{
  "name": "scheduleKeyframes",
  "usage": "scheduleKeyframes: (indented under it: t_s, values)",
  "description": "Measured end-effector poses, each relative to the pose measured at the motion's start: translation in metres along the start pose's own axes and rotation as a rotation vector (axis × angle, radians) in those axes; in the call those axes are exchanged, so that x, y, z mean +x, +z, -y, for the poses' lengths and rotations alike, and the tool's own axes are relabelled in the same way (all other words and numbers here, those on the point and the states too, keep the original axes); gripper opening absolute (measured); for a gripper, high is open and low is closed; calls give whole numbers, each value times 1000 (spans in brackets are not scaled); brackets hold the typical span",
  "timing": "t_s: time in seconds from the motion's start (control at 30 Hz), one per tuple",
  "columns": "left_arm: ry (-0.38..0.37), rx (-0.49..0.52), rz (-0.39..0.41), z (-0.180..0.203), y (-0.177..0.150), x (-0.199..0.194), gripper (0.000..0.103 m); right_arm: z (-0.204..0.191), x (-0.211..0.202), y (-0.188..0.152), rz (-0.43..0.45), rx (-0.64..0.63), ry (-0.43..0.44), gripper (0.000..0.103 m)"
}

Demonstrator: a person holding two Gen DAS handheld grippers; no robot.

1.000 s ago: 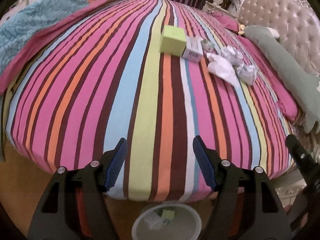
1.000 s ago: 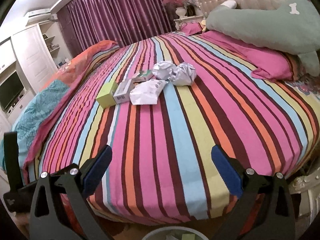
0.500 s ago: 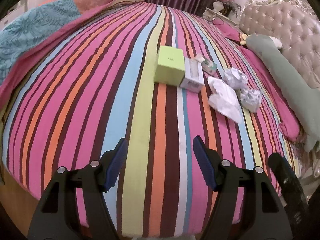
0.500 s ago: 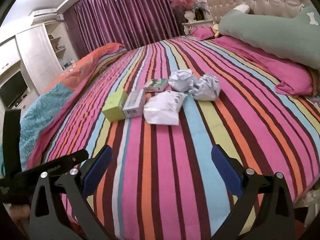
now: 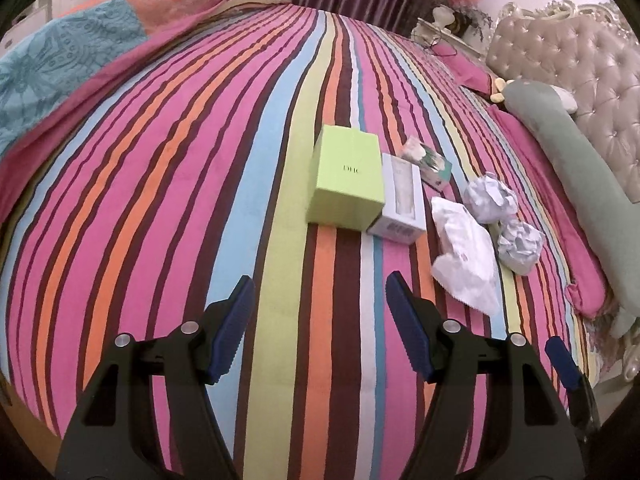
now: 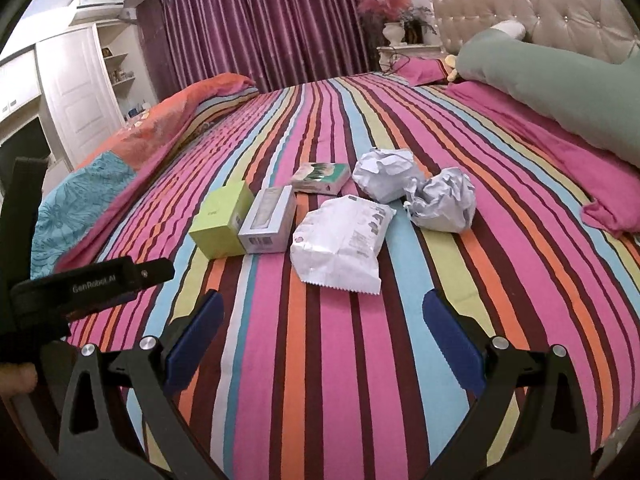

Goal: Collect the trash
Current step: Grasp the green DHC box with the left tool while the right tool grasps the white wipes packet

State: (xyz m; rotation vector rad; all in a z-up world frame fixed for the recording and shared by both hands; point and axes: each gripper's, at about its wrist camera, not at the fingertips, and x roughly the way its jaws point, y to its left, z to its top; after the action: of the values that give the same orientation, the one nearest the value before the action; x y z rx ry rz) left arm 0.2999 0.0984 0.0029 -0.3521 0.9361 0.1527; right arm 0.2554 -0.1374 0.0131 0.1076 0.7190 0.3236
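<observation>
Trash lies in a cluster on the striped bed. A lime-green box sits beside a white carton. Behind them lies a small green-and-white pack. A flat white wrapper and two crumpled paper balls lie to the right. My left gripper is open and empty, just short of the green box. My right gripper is open and empty, just short of the wrapper.
A long grey-green plush pillow and pink pillows lie by the tufted headboard. A folded teal-and-orange quilt lies on the bed's far left. The left tool's body shows at left in the right wrist view.
Both grippers have moved forward over the bed toward the trash, which now looks larger and nearer. The bin seen below the left gripper has dropped out of view. Both stay open.
</observation>
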Motion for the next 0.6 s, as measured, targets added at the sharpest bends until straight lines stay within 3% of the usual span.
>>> scheduleKeyframes:
  t_s: [0.6]
  values:
    - [-55, 28, -81, 22, 69, 69, 67, -1, 62, 23, -48, -27, -24, 95]
